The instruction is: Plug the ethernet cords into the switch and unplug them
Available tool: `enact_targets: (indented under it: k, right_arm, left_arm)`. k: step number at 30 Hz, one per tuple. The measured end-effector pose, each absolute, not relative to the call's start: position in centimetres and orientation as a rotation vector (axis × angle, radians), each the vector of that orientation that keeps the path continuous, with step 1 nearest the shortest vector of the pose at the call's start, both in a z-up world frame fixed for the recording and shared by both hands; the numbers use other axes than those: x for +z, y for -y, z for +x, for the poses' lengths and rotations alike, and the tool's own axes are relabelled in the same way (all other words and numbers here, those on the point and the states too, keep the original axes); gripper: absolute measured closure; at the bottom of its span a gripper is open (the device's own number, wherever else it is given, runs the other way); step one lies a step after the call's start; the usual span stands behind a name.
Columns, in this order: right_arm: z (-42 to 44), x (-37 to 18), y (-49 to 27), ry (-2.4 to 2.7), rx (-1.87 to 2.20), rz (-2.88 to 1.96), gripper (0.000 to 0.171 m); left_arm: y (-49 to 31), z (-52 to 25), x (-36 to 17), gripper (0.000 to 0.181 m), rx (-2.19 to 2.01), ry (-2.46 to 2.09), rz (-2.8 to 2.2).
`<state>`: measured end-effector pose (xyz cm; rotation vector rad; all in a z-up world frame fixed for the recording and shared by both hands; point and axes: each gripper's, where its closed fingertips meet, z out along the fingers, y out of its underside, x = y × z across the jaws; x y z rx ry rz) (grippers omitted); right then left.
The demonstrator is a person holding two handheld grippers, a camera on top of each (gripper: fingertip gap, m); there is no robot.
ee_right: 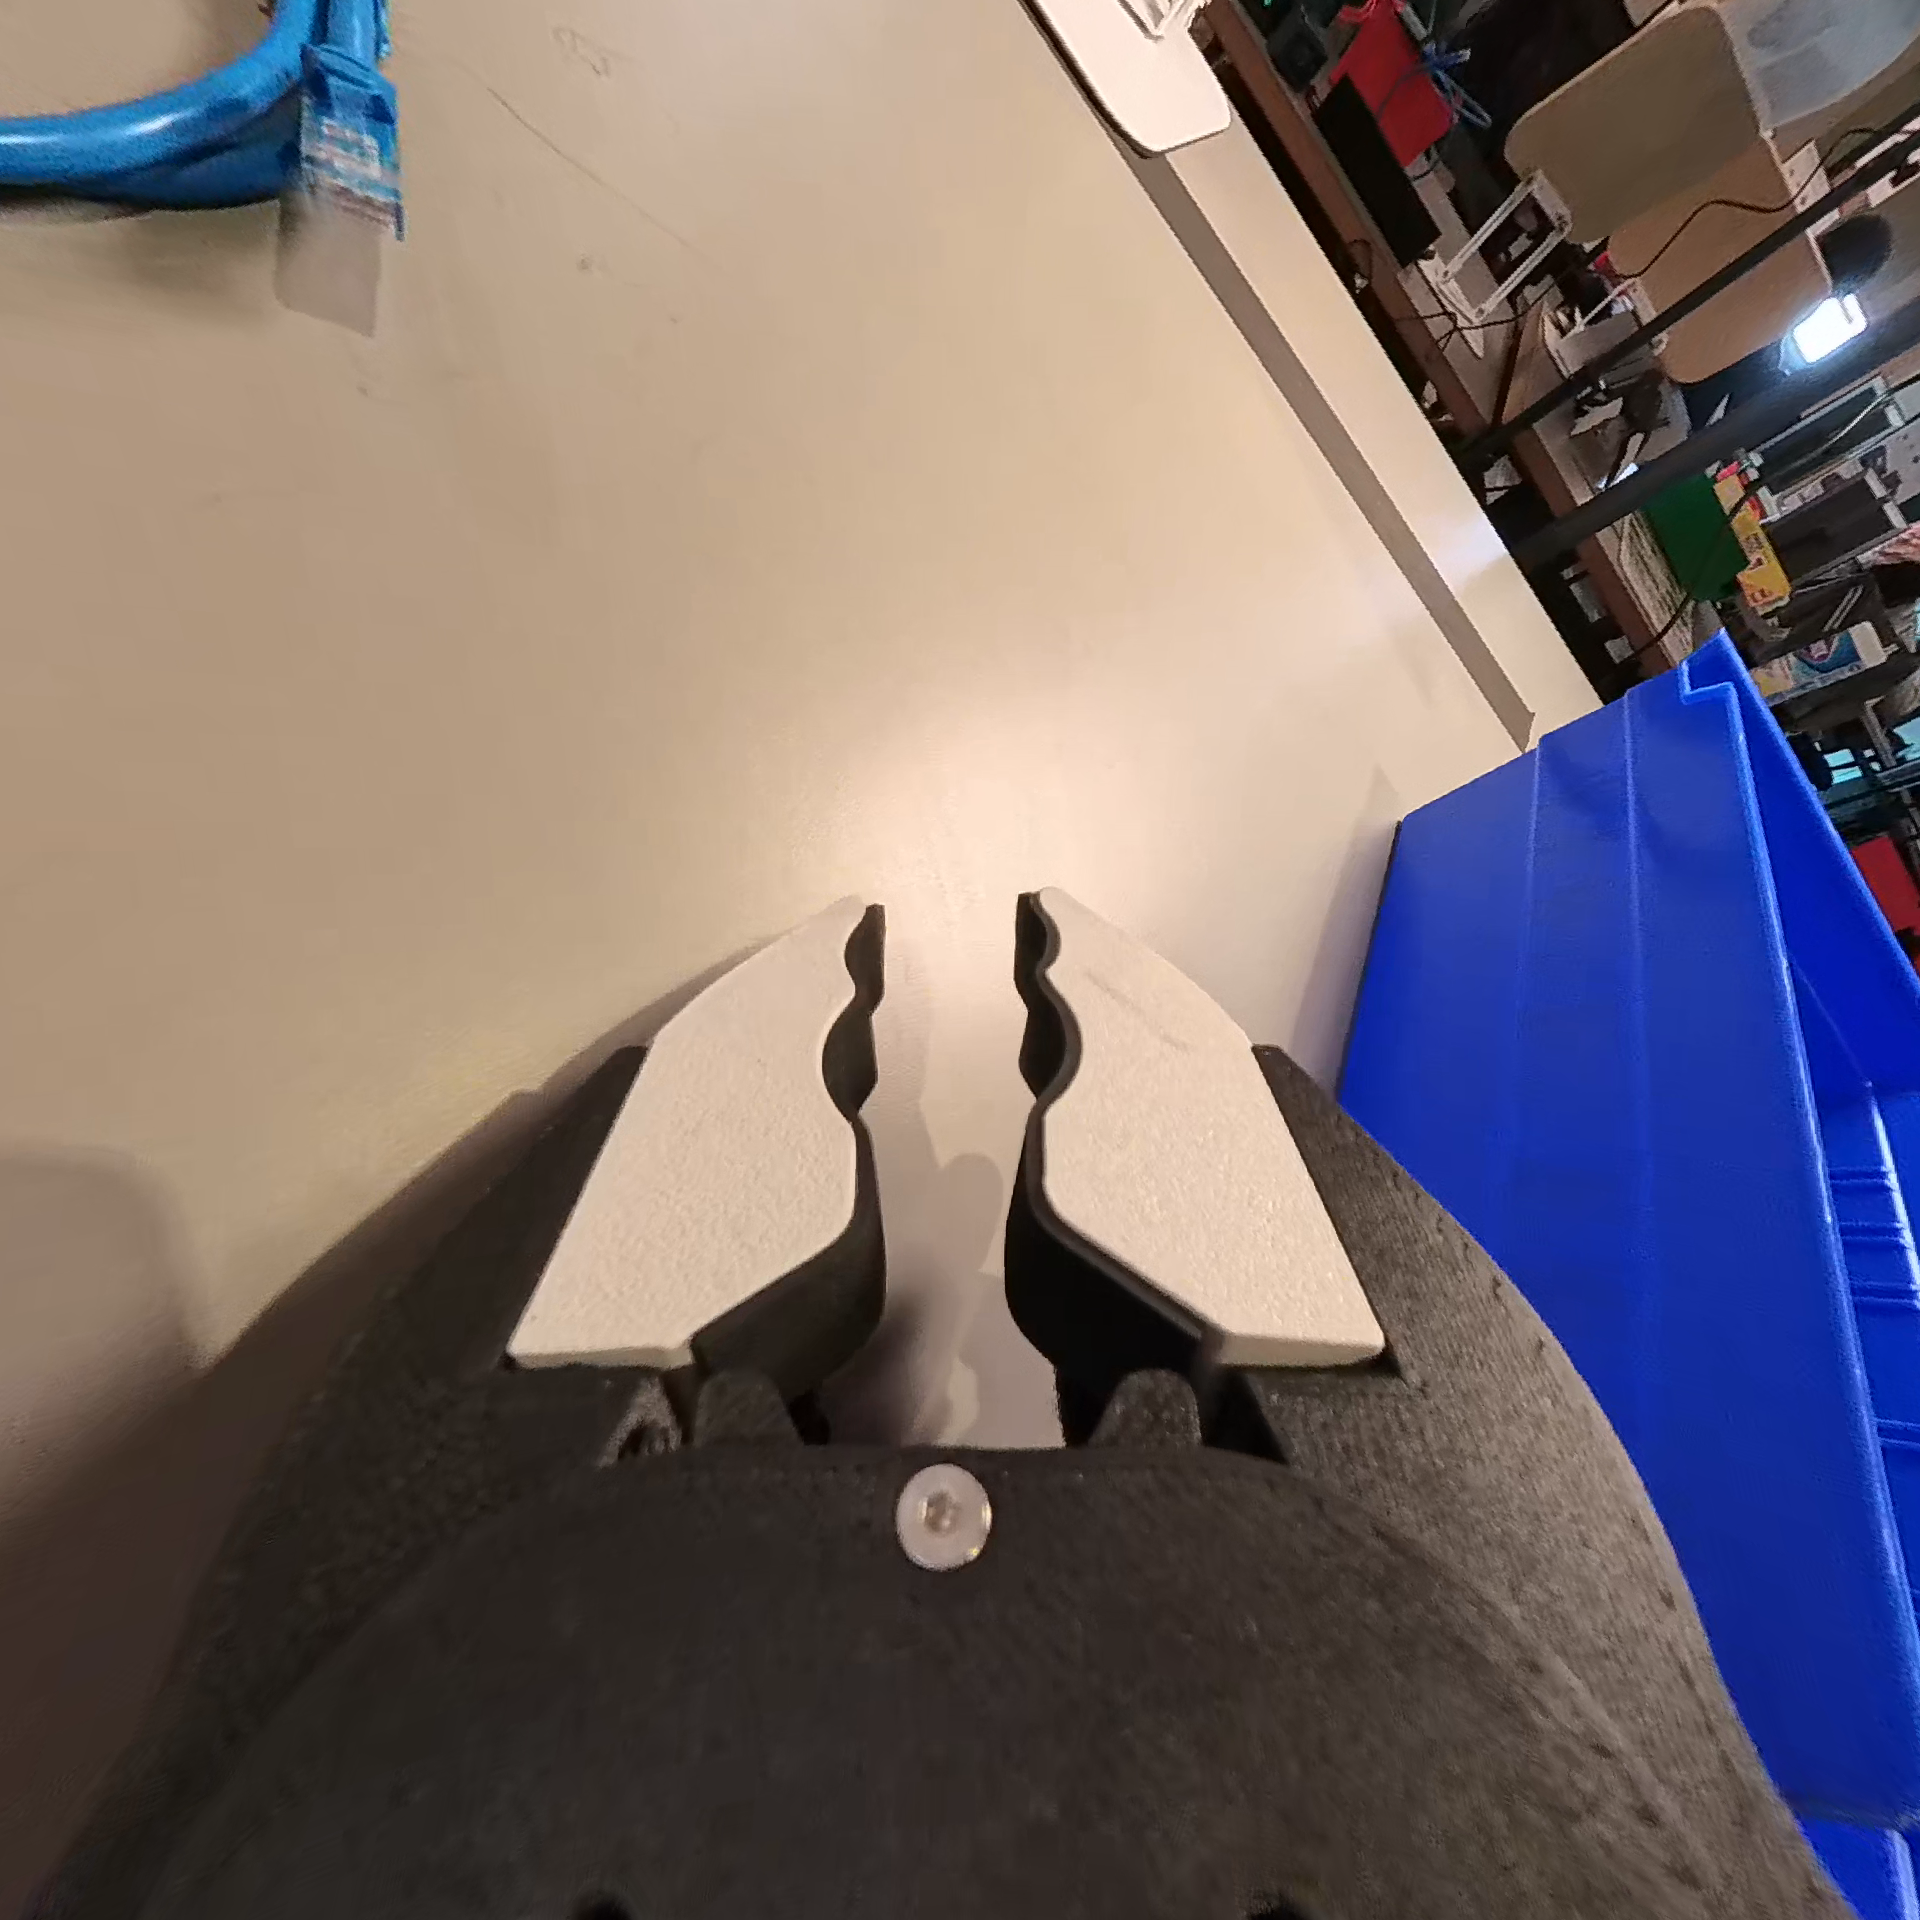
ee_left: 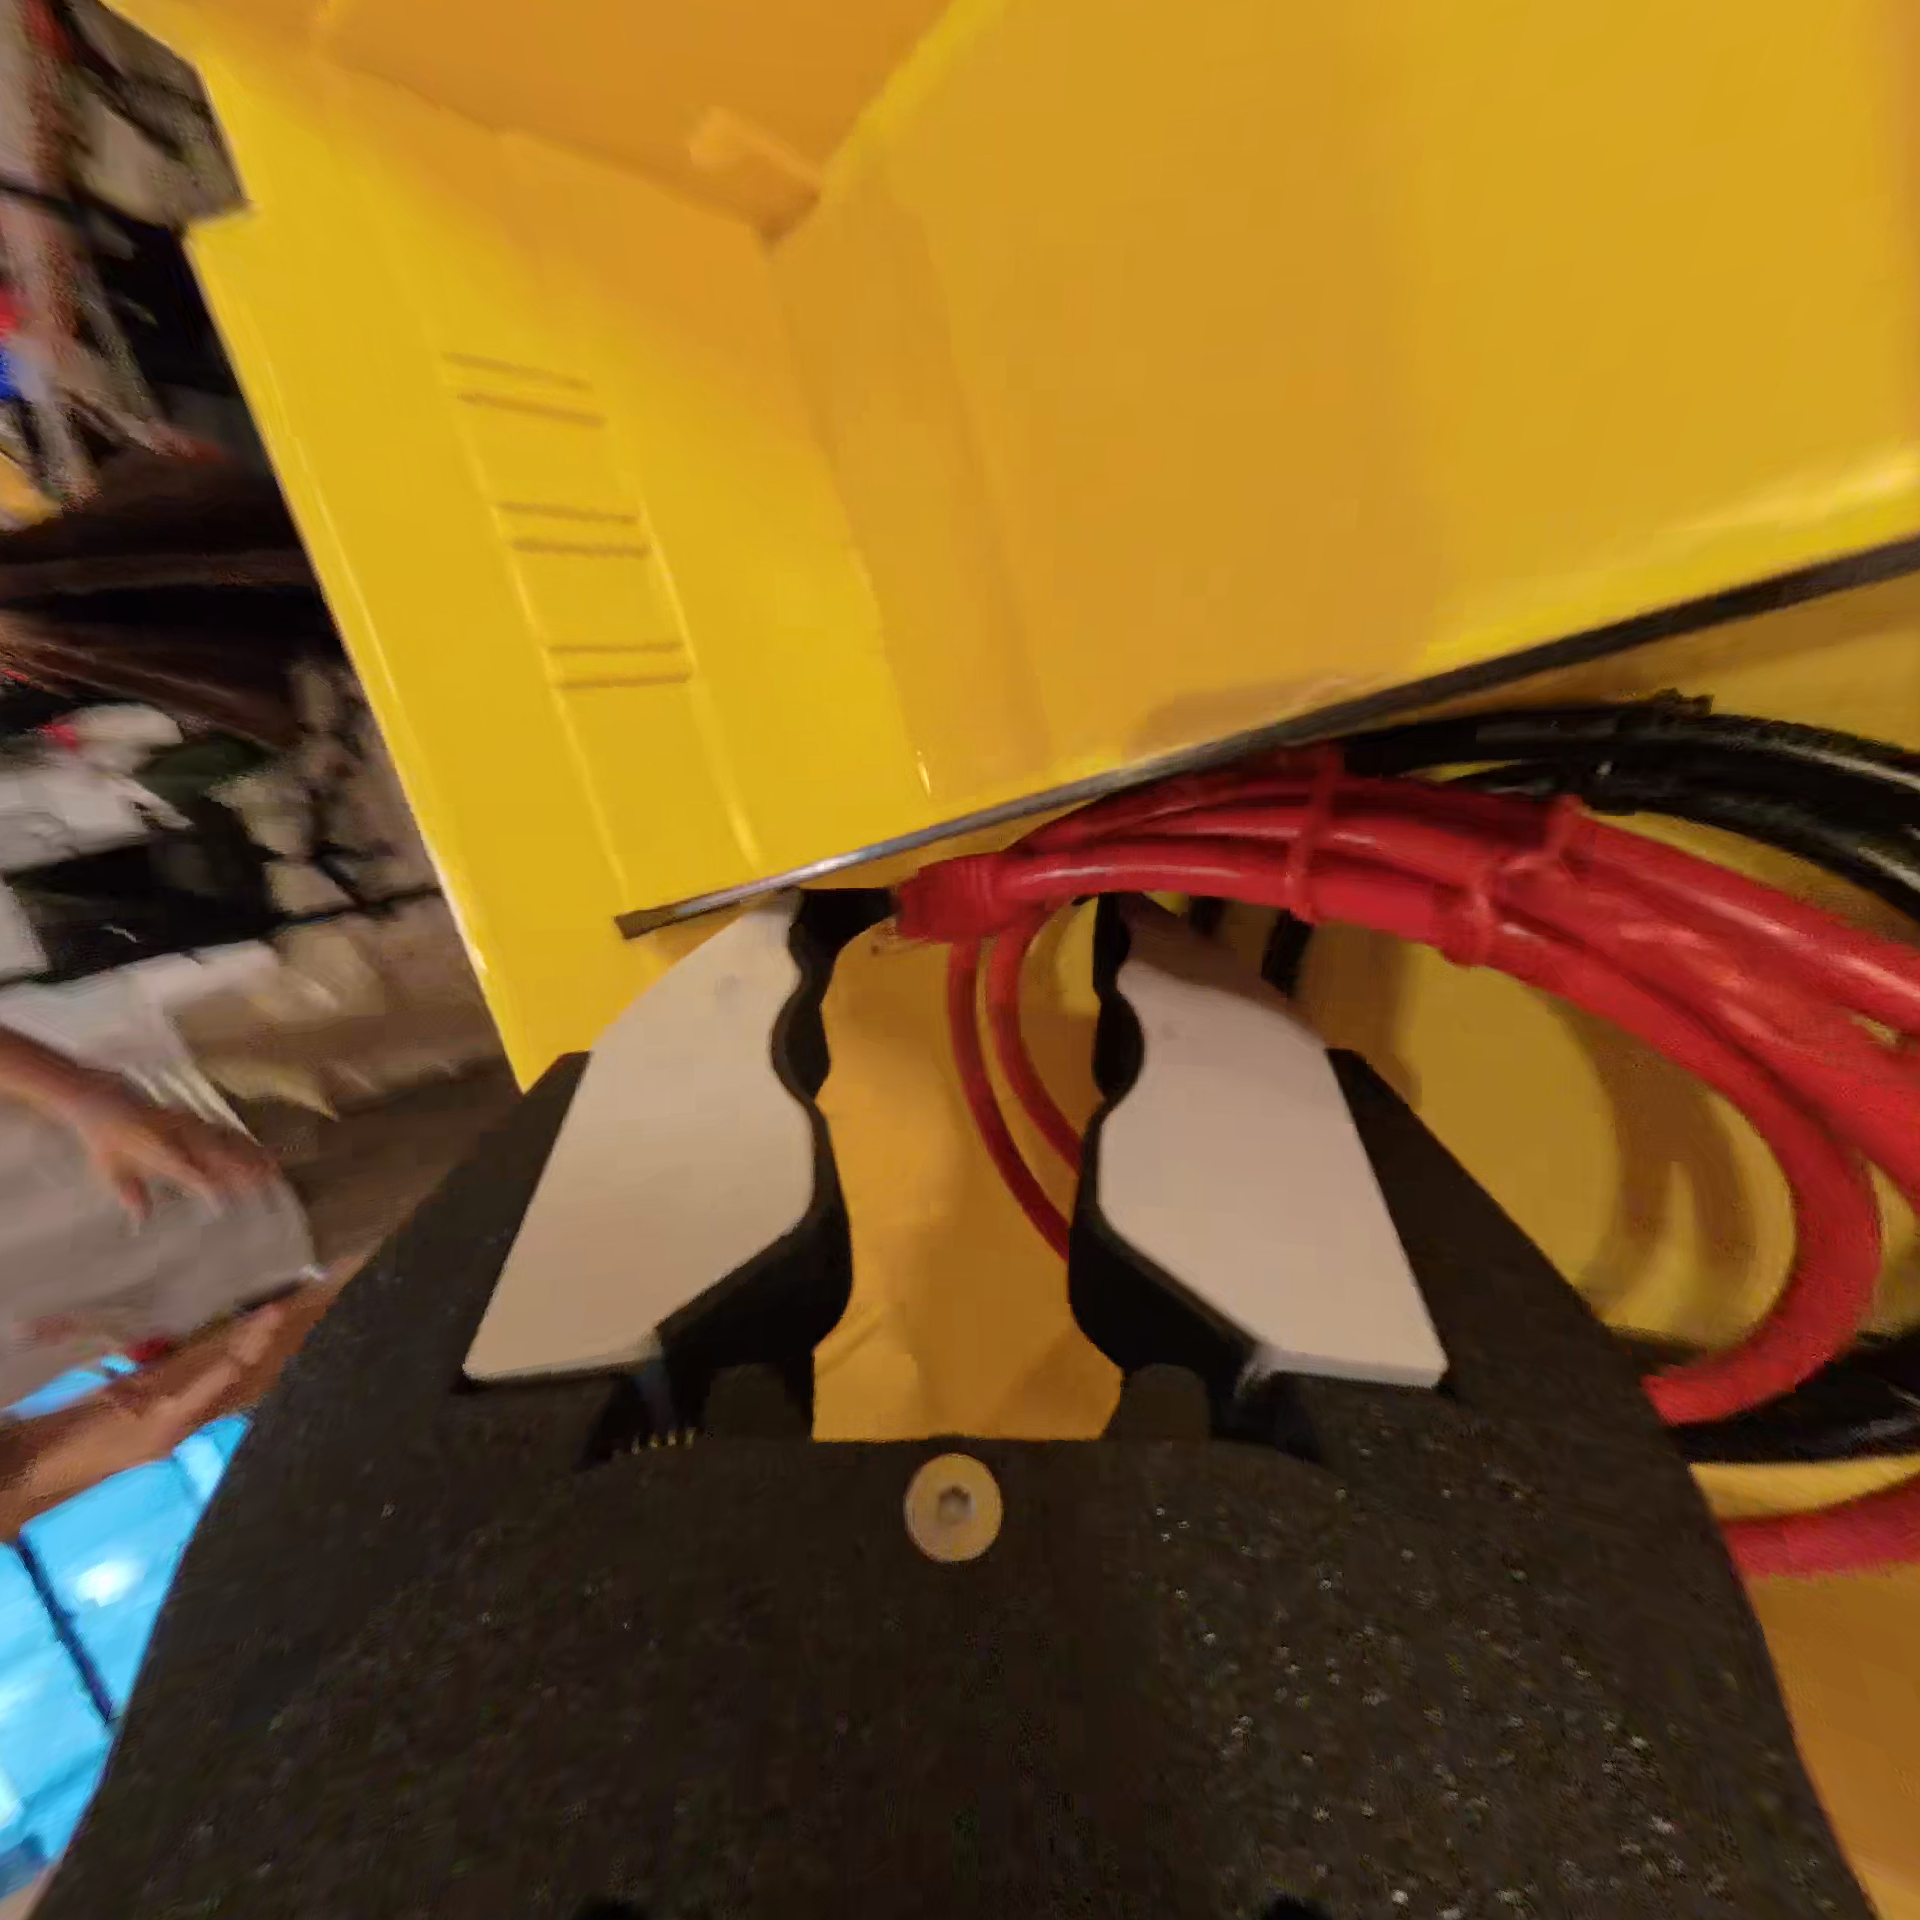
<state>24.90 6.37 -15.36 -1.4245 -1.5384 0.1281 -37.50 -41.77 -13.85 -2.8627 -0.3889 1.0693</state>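
Plug (ee_right: 348, 156) of blue cord (ee_right: 135, 145) points down-frame, upright.

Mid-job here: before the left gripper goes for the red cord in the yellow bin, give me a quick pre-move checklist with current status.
1. Left gripper open: ok, a clear gap between its fingers.
2. Red cord in reach: ok, the bundle lies just ahead and right, inside the yellow bin.
3. Red cord loose: not ok, it is tied into a coil.
4. Red plug clear: cannot tell, it sits under the bin's edge.
5. Right gripper free: ok, open, over bare table.
6. Switch located: cannot tell, not visible in either view.
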Motion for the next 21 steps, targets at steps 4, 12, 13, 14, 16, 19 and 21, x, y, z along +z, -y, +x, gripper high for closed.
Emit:
enact_targets:
  k: [4, 12, 13, 14, 16, 19, 21]
  right_arm:
    - [24.9, -15.3, -6.4, 1.536, 0.124, -1.425, 0.147]
    - [24.9, -15.3, -6.4, 1.535, 0.112, -1.414, 0.147]
    - [24.9, -15.3, -6.4, 1.534, 0.107, -1.409, 0.147]
    - [24.9, -15.3, -6.4, 1.533, 0.101, -1.403, 0.147]
    - [24.9, -15.2, -6.3, 1.529, 0.086, -1.388, 0.147]
    - [24.9, -15.1, -6.2, 1.528, 0.065, -1.365, 0.147]
    - [24.9, -15.1, -6.2, 1.531, 0.06, -1.353, 0.148]
  left_arm:
    - [40.7, -37.4, -13.1, 0.156, 1.125, 0.255, -2.793]
    - [34.8, -29.1, 5.9, 0.159, 1.559, 0.113, -2.238]
    - [32.9, -26.4, 8.3, 0.159, 1.578, 0.016, -2.164]
    - [30.7, -23.4, 9.8, 0.159, 1.554, -0.099, -2.114]
    - [26.3, -17.1, 10.4, 0.159, 1.424, -0.33, -2.081]
    - [21.6, -9.0, 6.3, 0.159, 1.173, -0.625, -2.149]
    - [20.0, -4.9, 1.3, 0.158, 1.021, -0.803, -2.242]
